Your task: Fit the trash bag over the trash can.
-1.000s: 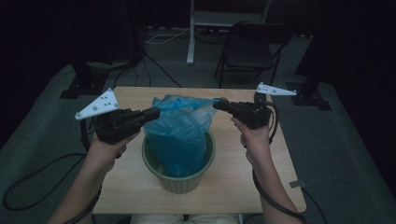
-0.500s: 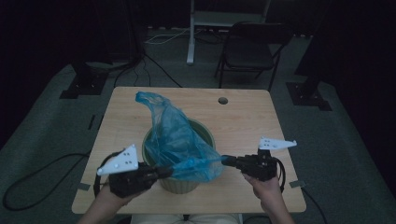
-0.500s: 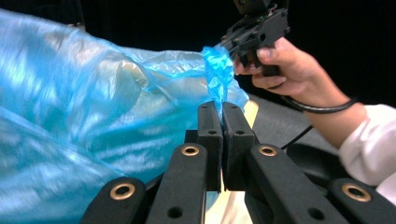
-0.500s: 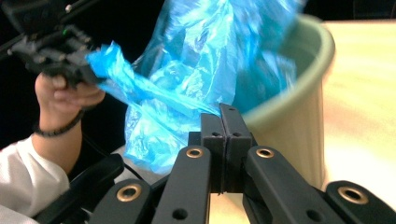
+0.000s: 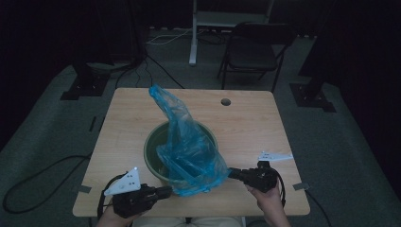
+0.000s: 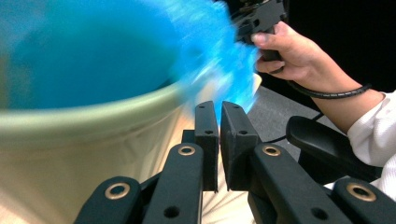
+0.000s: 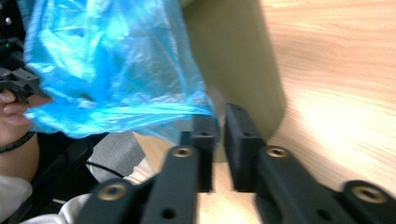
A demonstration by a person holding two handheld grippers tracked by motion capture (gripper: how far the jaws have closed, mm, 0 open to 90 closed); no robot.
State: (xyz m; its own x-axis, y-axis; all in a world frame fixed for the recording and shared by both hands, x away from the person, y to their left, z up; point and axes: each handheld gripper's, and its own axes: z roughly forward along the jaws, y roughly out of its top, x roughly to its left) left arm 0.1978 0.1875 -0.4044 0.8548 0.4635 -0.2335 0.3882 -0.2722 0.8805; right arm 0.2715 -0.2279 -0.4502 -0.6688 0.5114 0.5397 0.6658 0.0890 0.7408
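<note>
A blue plastic bag [image 5: 191, 151] sits in a green bin [image 5: 153, 142] on the wooden table [image 5: 250, 123]. It hangs over the near rim, and a tail of film stands up at the back left. Low at the bin's near left, my left gripper [image 5: 169, 190] has its jaws [image 6: 219, 106] almost together, and blurred blue film [image 6: 233, 79] runs into the slit. At the near right is my right gripper [image 5: 231, 173]. Its jaws [image 7: 218, 112] have just been opening; the bag's corner [image 7: 187, 109] lies against one tip and the gap holds nothing.
The bin's wall [image 7: 233, 56] stands close in front of both grippers. The table has a round hole [image 5: 225, 101] near its far edge. A folding chair [image 5: 253, 52] and stand bases with cables are on the floor beyond.
Both grippers came down from above the bin to the table's near edge, pulling the bag's mouth down over the near rim. The bag's tail now sticks up at the back left.
</note>
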